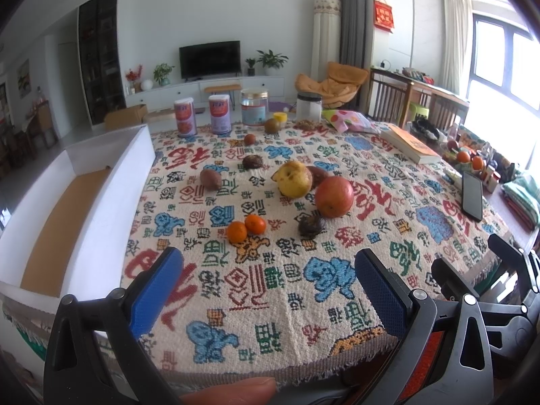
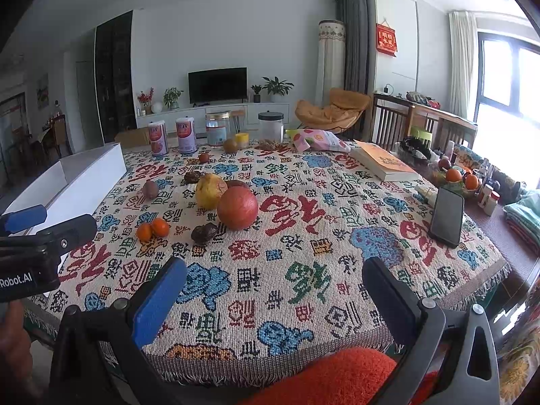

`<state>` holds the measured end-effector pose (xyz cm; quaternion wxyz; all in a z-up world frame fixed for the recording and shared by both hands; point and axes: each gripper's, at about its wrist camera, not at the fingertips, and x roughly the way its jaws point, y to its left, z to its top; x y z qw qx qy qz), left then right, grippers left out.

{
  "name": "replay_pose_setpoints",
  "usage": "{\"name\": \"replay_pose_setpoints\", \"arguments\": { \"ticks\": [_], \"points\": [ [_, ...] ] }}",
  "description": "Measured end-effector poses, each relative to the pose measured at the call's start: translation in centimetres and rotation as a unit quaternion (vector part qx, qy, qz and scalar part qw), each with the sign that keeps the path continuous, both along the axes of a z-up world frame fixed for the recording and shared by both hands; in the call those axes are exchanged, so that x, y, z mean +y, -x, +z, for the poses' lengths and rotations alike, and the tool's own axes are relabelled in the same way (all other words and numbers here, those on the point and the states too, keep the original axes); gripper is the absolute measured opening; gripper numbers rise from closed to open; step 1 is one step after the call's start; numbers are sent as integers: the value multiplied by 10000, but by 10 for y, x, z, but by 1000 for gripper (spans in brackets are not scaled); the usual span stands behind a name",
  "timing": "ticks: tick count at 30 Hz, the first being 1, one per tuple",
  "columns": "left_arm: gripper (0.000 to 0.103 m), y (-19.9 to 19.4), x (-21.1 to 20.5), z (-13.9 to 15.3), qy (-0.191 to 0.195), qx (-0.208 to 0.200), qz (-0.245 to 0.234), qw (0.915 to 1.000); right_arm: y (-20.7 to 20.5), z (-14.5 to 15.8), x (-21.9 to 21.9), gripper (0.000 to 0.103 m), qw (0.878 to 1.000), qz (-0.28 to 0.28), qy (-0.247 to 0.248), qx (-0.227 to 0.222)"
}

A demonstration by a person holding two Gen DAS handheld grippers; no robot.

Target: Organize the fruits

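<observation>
Loose fruit lies on a patterned tablecloth [image 1: 287, 287]: a big red-orange fruit [image 1: 334, 196] [image 2: 237, 208], a yellow pear-like fruit [image 1: 293, 179] [image 2: 211, 191], two small mandarins [image 1: 245, 227] [image 2: 152, 228], several dark wrinkled fruits [image 1: 310, 225] [image 2: 203, 233] and a brownish one [image 1: 210, 178] [image 2: 150, 189]. A white box [image 1: 84, 209] [image 2: 77, 182] stands open at the table's left. My left gripper [image 1: 266, 287] and my right gripper [image 2: 275, 292] both hover open over the near edge, nothing between the blue pads.
Two cans [image 1: 202, 116], jars [image 1: 254, 106], a snack bag [image 2: 317, 140], a book [image 2: 383, 163] and a phone [image 2: 447, 216] sit on the far and right parts of the table. A fruit basket [image 2: 455, 177] stands further right.
</observation>
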<state>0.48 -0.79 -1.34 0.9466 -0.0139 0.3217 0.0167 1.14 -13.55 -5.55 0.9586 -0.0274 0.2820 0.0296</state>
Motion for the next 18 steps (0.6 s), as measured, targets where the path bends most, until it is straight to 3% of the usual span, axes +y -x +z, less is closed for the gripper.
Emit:
{"name": "replay_pose_setpoints", "arguments": {
  "ticks": [3, 6, 8, 11, 12, 13, 14, 15, 16, 18],
  "points": [
    [102, 0, 3, 6, 5, -70, 27, 10000, -2, 7, -2, 103, 9997, 125, 204, 10],
    [102, 0, 7, 13, 49, -190, 85, 9998, 1, 52, -25, 103, 9896, 48, 1415, -263],
    [102, -3, 8, 12, 126, -159, 91, 9998, 2, 96, -50, 103, 9674, -264, 2482, -427],
    [102, -8, 4, 6, 197, -21, 66, 9998, -3, 147, -76, 103, 9073, -762, 4124, -315],
    [102, -10, 3, 2, 181, 55, 84, 9998, -6, 151, -79, 103, 8913, -786, 4462, -177],
    [102, -13, 3, -2, 171, 167, 123, 9996, -9, 151, -78, 103, 8860, -706, 4581, -73],
    [102, -17, 4, -8, 191, 287, 135, 9993, -11, 147, -76, 103, 8952, -495, 4428, -39],
    [102, -20, 6, -16, 197, 419, 140, 9988, -12, 141, -72, 103, 9174, -224, 3973, -79],
    [102, -24, 8, -24, 170, 543, 191, 9982, -13, 130, -68, 103, 9436, 32, 3309, -73],
    [102, -32, 12, -41, 43, 684, 319, 9971, -23, 90, -60, 103, 9838, 524, 1697, 235]
  ]
}}
